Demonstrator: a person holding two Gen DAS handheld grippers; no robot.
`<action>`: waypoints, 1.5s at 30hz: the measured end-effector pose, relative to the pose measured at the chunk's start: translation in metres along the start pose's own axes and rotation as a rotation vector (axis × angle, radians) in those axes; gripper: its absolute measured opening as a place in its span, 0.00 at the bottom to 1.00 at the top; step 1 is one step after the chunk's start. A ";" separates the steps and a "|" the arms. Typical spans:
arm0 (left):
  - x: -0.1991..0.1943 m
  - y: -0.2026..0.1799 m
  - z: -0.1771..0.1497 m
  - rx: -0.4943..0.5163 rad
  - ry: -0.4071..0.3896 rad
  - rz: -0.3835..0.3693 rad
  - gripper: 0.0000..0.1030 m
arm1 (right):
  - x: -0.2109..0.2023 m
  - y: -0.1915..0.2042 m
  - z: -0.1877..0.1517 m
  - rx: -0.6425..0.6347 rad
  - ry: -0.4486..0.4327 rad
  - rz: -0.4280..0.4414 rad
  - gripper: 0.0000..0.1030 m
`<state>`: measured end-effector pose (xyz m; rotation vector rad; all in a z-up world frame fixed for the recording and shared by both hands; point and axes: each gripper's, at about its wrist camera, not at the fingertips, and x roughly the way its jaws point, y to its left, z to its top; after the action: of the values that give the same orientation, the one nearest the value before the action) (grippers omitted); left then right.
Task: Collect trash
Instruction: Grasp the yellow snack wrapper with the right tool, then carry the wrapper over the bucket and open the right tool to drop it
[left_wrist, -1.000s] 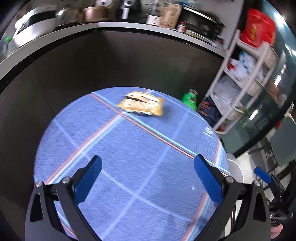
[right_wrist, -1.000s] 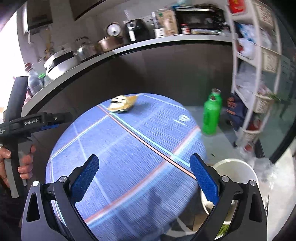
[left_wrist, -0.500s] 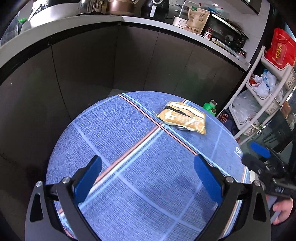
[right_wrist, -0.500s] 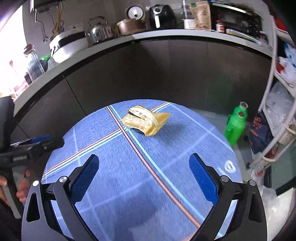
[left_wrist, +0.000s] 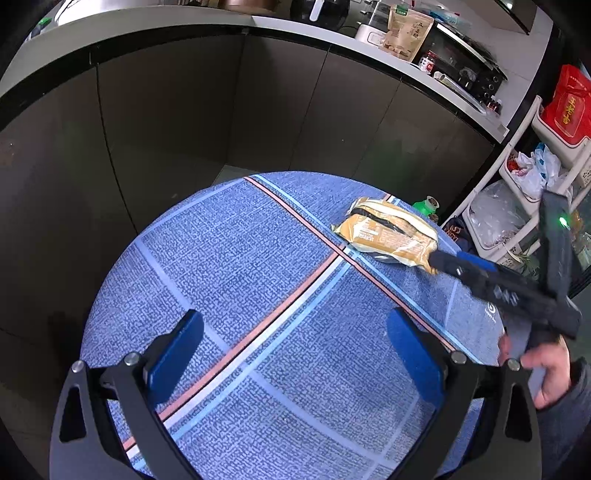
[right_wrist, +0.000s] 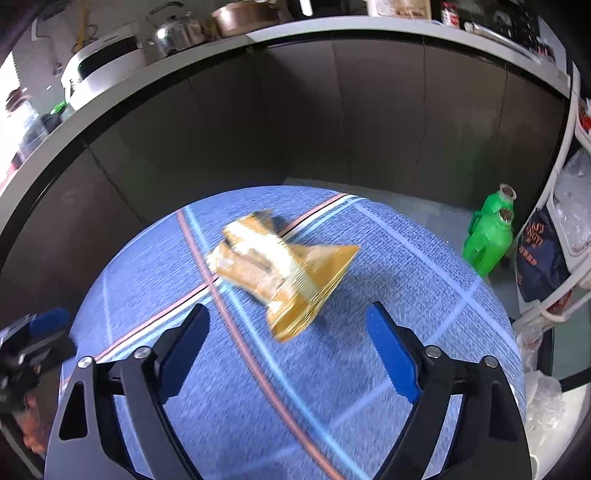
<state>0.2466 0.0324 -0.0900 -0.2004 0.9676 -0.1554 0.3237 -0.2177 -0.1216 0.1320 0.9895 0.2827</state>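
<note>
**Two open claws and one crumpled snack bag**

While both claws stand wide with nothing in them, a yellow snack bag (left_wrist: 388, 233) lies on the round worktop (left_wrist: 236, 258), which wears a blue cloth with pink, white and light blue stripes. The bag sits on the far right part of the cloth, just beside the spot where the stripes cross.

From the left wrist view, the left claw (left_wrist: 293, 347) hangs over the near part of the cloth, well apart from the bag. Its blue pads (left_wrist: 173, 354) are spread far from each other. The right claw (left_wrist: 434, 260) comes in from the right side, held by a hand (left_wrist: 550, 369). Its black and blue tip is right at the near end of the bag, and it looks as if it may be touching, but that is hard to tell.

From the right wrist view, the right claw (right_wrist: 288, 347) is spread wide, and the bag (right_wrist: 284, 269) shows just ahead of the gap between its pads. The bag looks blurry and crumpled there.

Past the worktop stands a dark cabinet wall (left_wrist: 184, 122) with pots and kitchen things on top. A green bottle (right_wrist: 487, 240) stands on the floor to the right, next to a white shelf rack (left_wrist: 517, 184) full of bags.
</note>
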 end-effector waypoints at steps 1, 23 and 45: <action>0.002 0.001 0.000 0.000 0.004 -0.001 0.97 | 0.005 -0.003 0.002 0.016 0.004 0.004 0.75; 0.003 0.003 -0.022 -0.098 0.068 -0.179 0.97 | -0.038 0.016 -0.077 -0.004 -0.009 0.096 0.13; 0.038 -0.107 -0.086 0.058 0.349 -0.337 0.52 | -0.124 -0.007 -0.205 0.152 -0.024 0.105 0.19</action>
<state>0.1918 -0.0888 -0.1422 -0.2882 1.2693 -0.5413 0.0887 -0.2643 -0.1354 0.3262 0.9819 0.3011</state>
